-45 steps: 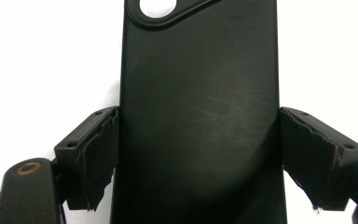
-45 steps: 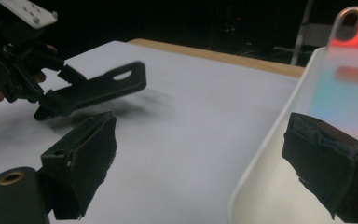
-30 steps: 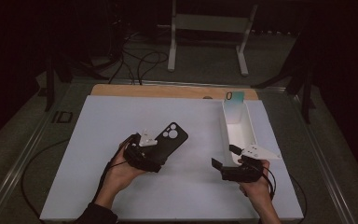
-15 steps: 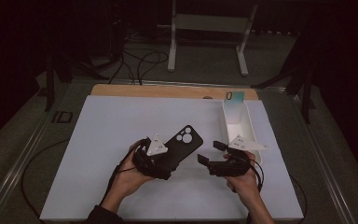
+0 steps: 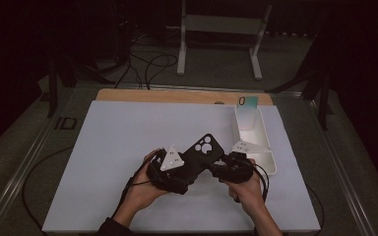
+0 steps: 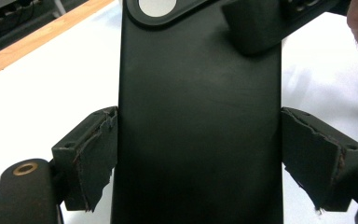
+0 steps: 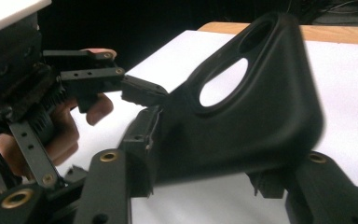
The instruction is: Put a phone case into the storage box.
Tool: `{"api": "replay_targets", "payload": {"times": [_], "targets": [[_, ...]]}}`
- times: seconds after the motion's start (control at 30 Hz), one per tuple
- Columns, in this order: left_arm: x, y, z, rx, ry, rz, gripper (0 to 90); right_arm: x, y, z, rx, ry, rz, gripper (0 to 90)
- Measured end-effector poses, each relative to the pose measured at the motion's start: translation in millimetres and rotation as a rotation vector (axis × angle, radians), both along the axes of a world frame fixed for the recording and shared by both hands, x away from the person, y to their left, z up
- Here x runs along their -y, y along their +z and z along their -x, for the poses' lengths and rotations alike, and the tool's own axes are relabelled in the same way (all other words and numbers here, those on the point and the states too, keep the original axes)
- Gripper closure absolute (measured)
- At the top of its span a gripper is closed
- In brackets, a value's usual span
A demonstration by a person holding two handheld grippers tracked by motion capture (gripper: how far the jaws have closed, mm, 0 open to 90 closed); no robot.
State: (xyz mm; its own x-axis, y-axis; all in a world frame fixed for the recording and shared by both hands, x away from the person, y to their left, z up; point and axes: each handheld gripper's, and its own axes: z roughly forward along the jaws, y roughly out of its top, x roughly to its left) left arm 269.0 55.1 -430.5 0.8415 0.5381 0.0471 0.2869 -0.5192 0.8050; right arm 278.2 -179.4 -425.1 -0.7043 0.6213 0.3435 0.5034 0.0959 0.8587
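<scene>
The left claw (image 6: 196, 158) is gripping a black phone case (image 6: 198, 116) by its long edges, lifting it mid-frame above the counter (image 5: 128, 142). The right claw (image 7: 205, 168) has just been closing and is now pinching the case's camera end, probably to take it over or steady it. A white tray (image 5: 261, 142) is sitting right of them.

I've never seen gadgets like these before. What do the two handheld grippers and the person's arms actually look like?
Both are black, boxy tools. The left gripper and the right gripper each carry a pale grey three-cornered plate with small dark dots on top. A thin black cable trails from the left one across the table. Close up, the jaw pads are dark, worn and frayed at the edges, with brass-coloured rivets. A dark sleeve covers the left forearm.
</scene>
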Motion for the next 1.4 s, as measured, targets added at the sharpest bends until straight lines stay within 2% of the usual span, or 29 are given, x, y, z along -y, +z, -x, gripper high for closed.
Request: {"api": "replay_targets", "payload": {"times": [0.1,0.2,0.43,0.57,0.63,0.73,0.9,1.0,1.03,1.1,1.13,1.2,1.4], "targets": [[3.4,-0.8,0.9,0.001,-0.002,-0.001,15.5,-2.5,0.5,0.3,-0.007,0.025,-0.010,62.6],[7.2,-2.4,2.8,-0.007,-0.016,-0.004,15.3,-4.3,0.9,1.2,-0.010,0.054,-0.031,74.8],[11.0,-4.4,4.4,0.008,-0.007,-0.034,14.3,-8.5,2.3,3.7,-0.003,0.089,-0.029,81.0],[13.5,-6.7,3.6,0.024,0.017,-0.061,13.5,-12.8,1.9,4.3,-0.006,0.098,-0.025,85.2],[11.3,-6.9,2.7,0.013,0.016,-0.048,14.0,-14.3,2.0,5.4,0.010,0.090,-0.003,85.5],[6.0,-6.7,0.9,-0.003,0.028,-0.023,14.9,-13.1,2.3,5.2,0.012,0.089,-0.007,85.6],[-4.5,-5.9,-2.4,-0.051,0.018,0.038,13.5,-8.2,4.6,5.9,0.026,0.089,-0.009,85.6],[-7.2,-5.4,-2.9,-0.066,0.012,0.054,11.8,-6.2,5.2,6.1,0.032,0.088,-0.008,85.6],[-9.5,-4.9,-3.7,-0.081,0.006,0.071,10.8,-4.3,5.4,6.6,0.036,0.094,-0.009,85.5],[-9.5,-4.9,-3.7,-0.081,0.006,0.071,10.4,-3.9,5.4,6.8,0.036,0.095,-0.012,85.5],[-11.7,-4.9,-5.0,-0.104,-0.014,0.086,10.4,-3.9,5.4,6.8,0.036,0.095,-0.012,85.6],[-12.9,-5.2,-5.6,-0.125,-0.035,0.100,7.5,-1.5,6.6,8.4,0.042,0.109,-0.018,85.5],[-11.4,-6.3,-4.7,-0.160,-0.089,0.114,4.6,-0.7,9.4,10.3,0.054,0.158,-0.032,85.4]]}}
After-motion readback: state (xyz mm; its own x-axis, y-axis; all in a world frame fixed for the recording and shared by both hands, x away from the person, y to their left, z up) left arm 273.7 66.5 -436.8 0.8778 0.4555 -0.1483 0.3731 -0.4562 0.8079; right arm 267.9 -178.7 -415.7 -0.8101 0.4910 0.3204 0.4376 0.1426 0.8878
